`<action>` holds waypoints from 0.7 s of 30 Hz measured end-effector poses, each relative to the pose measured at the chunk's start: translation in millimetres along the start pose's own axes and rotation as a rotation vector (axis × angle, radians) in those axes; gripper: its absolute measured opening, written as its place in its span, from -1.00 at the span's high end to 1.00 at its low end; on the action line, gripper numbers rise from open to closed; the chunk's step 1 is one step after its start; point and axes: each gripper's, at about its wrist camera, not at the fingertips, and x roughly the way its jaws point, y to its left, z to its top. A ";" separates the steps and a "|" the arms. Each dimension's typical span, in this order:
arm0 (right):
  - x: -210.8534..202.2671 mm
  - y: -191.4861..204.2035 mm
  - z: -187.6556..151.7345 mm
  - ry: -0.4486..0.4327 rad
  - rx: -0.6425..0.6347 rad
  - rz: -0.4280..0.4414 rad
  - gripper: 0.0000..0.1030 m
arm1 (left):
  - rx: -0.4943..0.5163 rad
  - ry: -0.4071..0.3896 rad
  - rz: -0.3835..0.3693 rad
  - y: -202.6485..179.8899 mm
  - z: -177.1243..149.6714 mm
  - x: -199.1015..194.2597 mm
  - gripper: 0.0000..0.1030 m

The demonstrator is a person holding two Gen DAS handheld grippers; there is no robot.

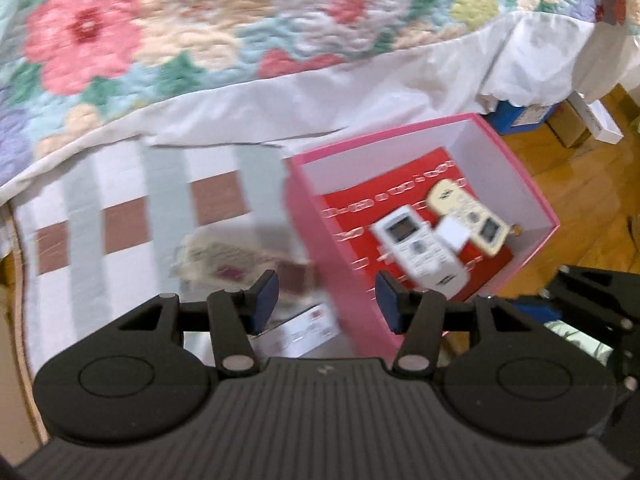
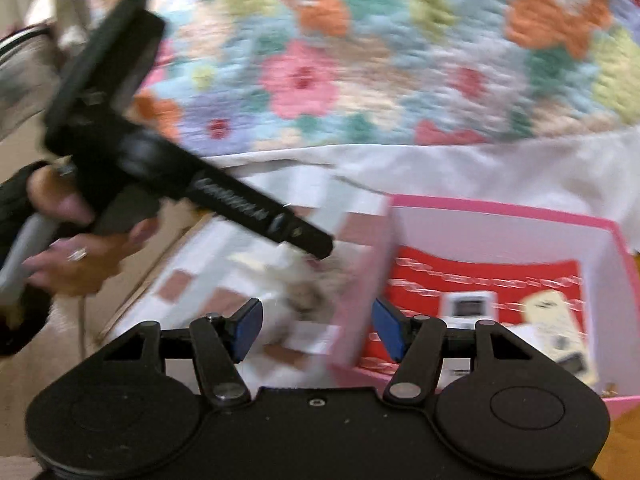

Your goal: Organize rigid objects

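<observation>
A pink box (image 1: 312, 220) with white inner walls sits beside the bed; it also shows in the right wrist view (image 2: 500, 210). Inside, on a red sheet (image 1: 360, 204), lie a white remote (image 1: 416, 244), a cream remote (image 1: 468, 212) and a small white block (image 1: 452, 236). My left gripper (image 1: 326, 300) is open and empty, hovering above the box's left wall. My right gripper (image 2: 316, 330) is open and empty, also over that wall. Blurred packets (image 1: 240, 260) and a card (image 1: 304, 328) lie left of the box.
A striped white, grey and brown cloth (image 1: 120, 216) lies under the packets. The floral quilt (image 1: 200, 32) and white bed skirt (image 1: 360, 92) are behind. Blue and cardboard boxes (image 1: 524, 116) sit on the wooden floor (image 1: 580, 184). The left gripper's body and hand (image 2: 120, 160) cross the right wrist view.
</observation>
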 end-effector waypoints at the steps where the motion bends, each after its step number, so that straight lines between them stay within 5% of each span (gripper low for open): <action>1: 4.3 7.9 0.3 0.001 -0.019 0.016 -0.28 | -0.006 -0.002 0.007 8.6 -4.0 -4.7 -0.02; 9: 51.5 46.9 -10.2 0.070 -0.080 0.108 -0.33 | -0.101 0.020 0.030 65.3 -47.5 2.5 -0.06; 16: 117.0 64.5 -34.7 0.123 -0.133 0.033 -0.32 | -0.195 -0.009 0.077 103.8 -83.1 45.1 -0.05; 21: 161.7 57.4 -46.6 0.157 -0.088 -0.013 -0.32 | -0.332 0.026 0.040 135.3 -93.8 80.7 -0.01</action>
